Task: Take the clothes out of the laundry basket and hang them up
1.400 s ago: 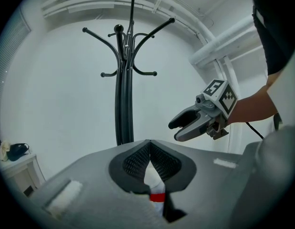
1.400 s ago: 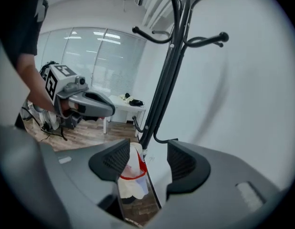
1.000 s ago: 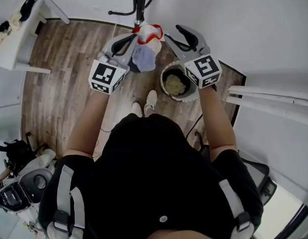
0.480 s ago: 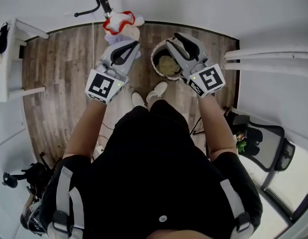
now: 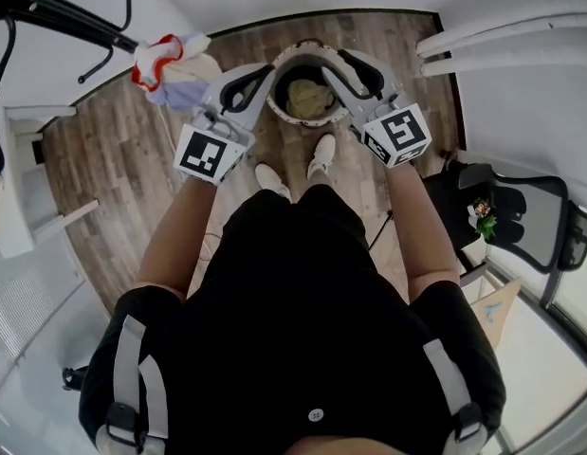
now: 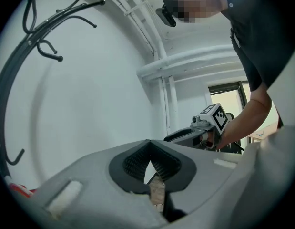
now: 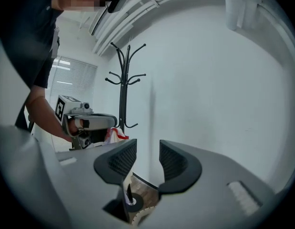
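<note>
Seen from the head view, the wooden floor (image 5: 113, 188) spreads around the person. The black coat rack (image 7: 123, 89) stands at about 10 o'clock from the person's feet, against the white wall. The round laundry basket (image 5: 307, 45) sits on the floor at 12 o'clock, just ahead of the shoes. A white and lavender garment with red trim (image 5: 174, 69) hangs at the rack's arms, at about 11 o'clock and apart from both tools, so one piece looks to be hung already. A crumpled beige cloth (image 5: 307, 98) lies in the bottom of the basket, so at least one piece is left to lift out and hang. The left gripper (image 5: 255, 76) hovers over the basket's 9 o'clock rim, its jaws closed together on nothing. The right gripper (image 5: 345, 64) hovers over the 3 o'clock rim; its jaws are apart and opening, with nothing between them. A reach down for the beige cloth seems the likely next step.
</note>
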